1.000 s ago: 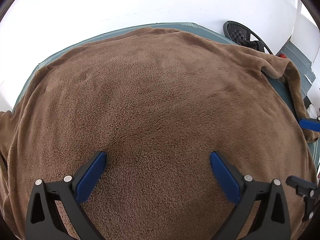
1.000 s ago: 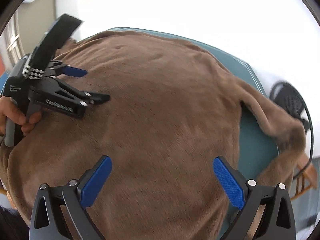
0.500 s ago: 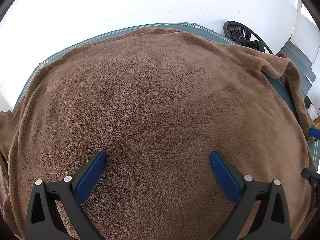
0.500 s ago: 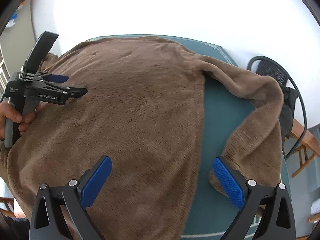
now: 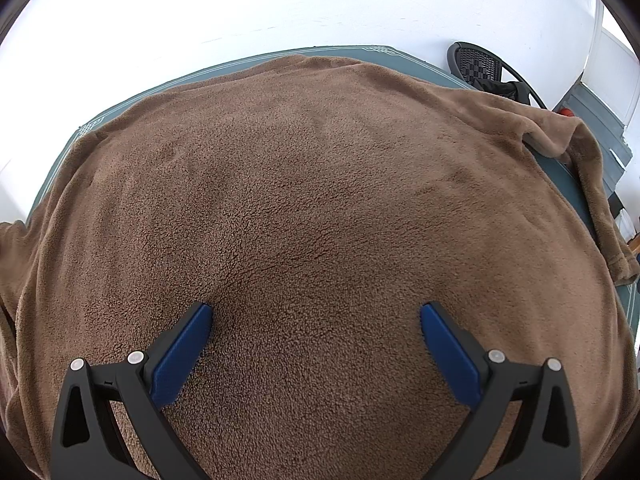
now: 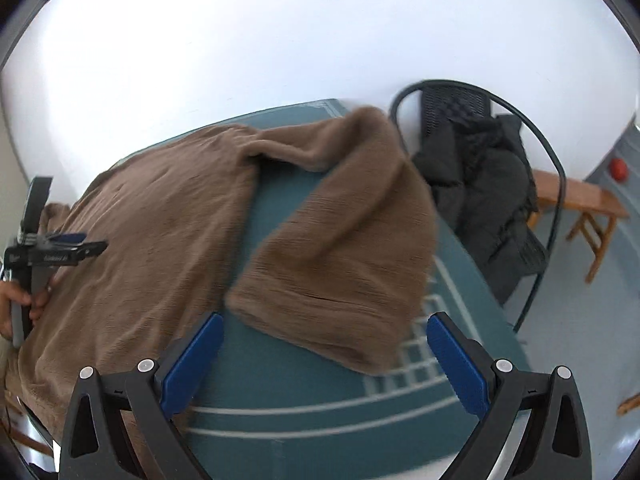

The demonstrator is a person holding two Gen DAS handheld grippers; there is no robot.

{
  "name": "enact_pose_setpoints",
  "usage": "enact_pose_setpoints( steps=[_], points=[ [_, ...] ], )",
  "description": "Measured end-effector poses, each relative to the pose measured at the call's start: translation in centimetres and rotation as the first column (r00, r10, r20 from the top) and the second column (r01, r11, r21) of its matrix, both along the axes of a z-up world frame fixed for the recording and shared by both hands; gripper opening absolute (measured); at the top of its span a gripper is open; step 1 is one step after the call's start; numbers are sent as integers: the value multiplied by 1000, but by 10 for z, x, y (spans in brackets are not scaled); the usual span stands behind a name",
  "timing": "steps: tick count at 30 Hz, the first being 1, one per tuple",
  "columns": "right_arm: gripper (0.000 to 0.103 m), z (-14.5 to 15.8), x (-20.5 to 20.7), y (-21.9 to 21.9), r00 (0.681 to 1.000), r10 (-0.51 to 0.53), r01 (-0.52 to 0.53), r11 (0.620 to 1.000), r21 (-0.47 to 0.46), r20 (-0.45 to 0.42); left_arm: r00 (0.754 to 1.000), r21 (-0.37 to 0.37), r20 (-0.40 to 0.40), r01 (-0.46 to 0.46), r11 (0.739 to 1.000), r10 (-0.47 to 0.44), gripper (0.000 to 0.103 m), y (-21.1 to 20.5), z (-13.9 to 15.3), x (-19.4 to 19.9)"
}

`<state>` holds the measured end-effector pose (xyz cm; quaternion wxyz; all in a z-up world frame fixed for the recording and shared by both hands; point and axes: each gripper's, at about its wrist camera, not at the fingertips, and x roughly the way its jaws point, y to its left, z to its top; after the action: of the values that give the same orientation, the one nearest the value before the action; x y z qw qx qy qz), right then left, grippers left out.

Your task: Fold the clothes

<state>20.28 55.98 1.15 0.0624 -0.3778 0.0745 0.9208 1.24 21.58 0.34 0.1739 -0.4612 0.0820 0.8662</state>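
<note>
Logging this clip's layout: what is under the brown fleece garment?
A teal table mat with white line borders lies under the brown fleece garment; most of it is covered, so anything else beneath cannot be seen.

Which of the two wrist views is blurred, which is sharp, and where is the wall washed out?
Right wrist view: motion blur smears the brown garment and the table markings, though the right gripper looks crisp. Left wrist view: sharp, fleece texture clear between the left gripper fingers. Both views: wall overexposed, fisheye bends table edges.
</note>
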Motion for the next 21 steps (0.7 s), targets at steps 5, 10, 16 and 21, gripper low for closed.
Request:
enact_pose_setpoints(
  steps=[5, 10, 16, 21],
  points=[
    [103, -4, -6, -6, 998, 67, -68, 997, 49, 17, 1000, 0, 0, 0, 1000, 0, 103, 0, 0, 0],
    [81, -15, -22, -14, 997, 32, -44, 985, 168, 72, 1000, 0, 0, 0, 1000, 0, 103, 0, 0, 0],
    [67, -14, -23, -6, 997, 43, -51, 992, 116, 67, 1000, 0, -1, -1, 1000, 1, 103, 0, 0, 0],
    [67, -14, -6, 11, 999, 0, -1, 1000, 6, 54, 1000, 0, -1, -1, 1000, 1, 103, 1, 0, 0]
  ],
)
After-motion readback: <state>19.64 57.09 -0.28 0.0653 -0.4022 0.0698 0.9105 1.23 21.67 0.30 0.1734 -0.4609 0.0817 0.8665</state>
